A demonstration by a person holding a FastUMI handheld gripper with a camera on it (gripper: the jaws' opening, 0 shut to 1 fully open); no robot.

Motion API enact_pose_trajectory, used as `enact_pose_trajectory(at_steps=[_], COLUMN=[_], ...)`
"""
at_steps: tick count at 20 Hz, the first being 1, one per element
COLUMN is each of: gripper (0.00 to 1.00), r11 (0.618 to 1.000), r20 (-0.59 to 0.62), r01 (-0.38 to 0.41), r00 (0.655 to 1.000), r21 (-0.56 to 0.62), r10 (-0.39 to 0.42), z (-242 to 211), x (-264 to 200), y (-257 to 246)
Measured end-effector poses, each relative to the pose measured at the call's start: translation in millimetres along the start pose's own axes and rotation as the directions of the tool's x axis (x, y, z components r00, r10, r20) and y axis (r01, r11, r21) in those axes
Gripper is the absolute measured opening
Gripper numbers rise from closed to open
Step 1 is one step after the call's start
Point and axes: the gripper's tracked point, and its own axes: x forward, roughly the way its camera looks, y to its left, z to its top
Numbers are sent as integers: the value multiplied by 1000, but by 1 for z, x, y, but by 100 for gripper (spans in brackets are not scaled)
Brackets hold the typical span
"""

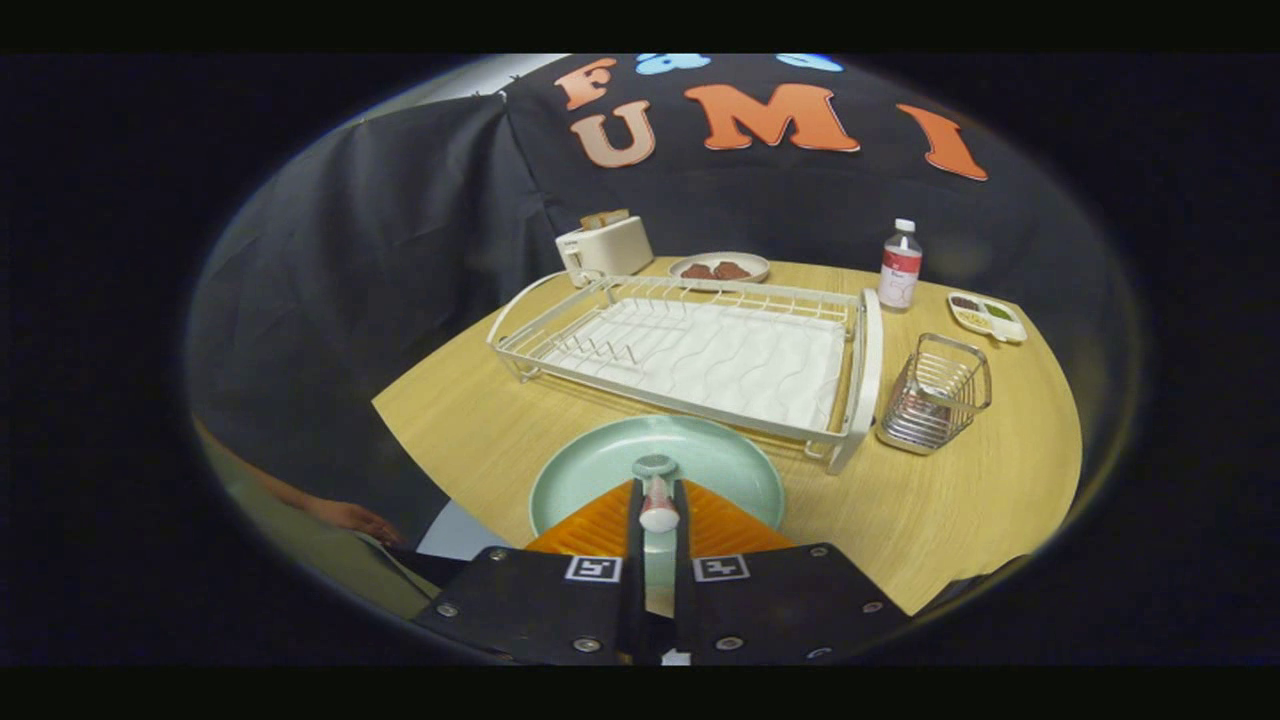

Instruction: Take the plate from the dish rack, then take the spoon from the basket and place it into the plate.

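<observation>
A: Wooden tabletop (950,500) fills the booth, white dish rack (690,350) sitting bare at its middle, wire basket (935,395) just beside the rack's end

B: Plate (600,470) lies flat, near side of the rack, and the hand-held gripper (659,510) is right over it, fingers nearly closed, pinching the spoon (656,495) between them

The gripper (658,500) is pointing forward and slightly downward, its two fingers (634,515) lying nearly parallel with a narrow gap between them. Both fingers are pressing on the spoon (657,492), gripping its handle, the bowl end projecting just ahead of the fingertips.
</observation>
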Motion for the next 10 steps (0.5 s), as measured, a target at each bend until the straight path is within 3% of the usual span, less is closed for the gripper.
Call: enact_pose_trajectory(at_steps=[6, 10], gripper=[13, 16], r11=[998, 997], r20=[-113, -133], r01=[60, 74], r00=[992, 988], r21=[-25, -27], r10=[-62, -77], z=[-48, -50], x=[11, 4], y=[-11, -13])
